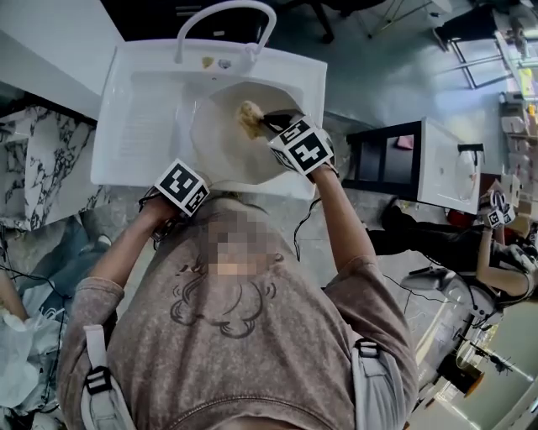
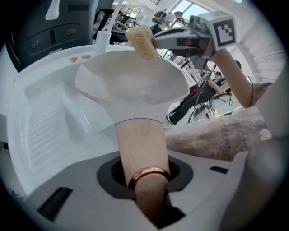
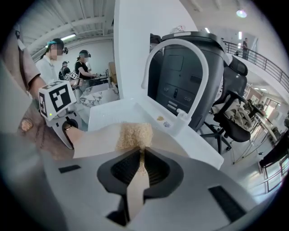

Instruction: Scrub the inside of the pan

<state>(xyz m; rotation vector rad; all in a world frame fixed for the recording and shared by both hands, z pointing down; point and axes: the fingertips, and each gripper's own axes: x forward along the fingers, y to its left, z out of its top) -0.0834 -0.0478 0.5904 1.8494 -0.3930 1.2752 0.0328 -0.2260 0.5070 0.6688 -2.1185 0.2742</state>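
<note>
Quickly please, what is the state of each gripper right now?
Left gripper: closed on the pan handle.
Right gripper: closed on the sponge.

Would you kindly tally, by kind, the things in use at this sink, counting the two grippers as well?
pan: 1
sponge: 1
sink: 1
faucet: 1
grippers: 2, the left gripper with jaws shut on the pan's handle, and the right gripper with jaws shut on the sponge
Total: 6
</note>
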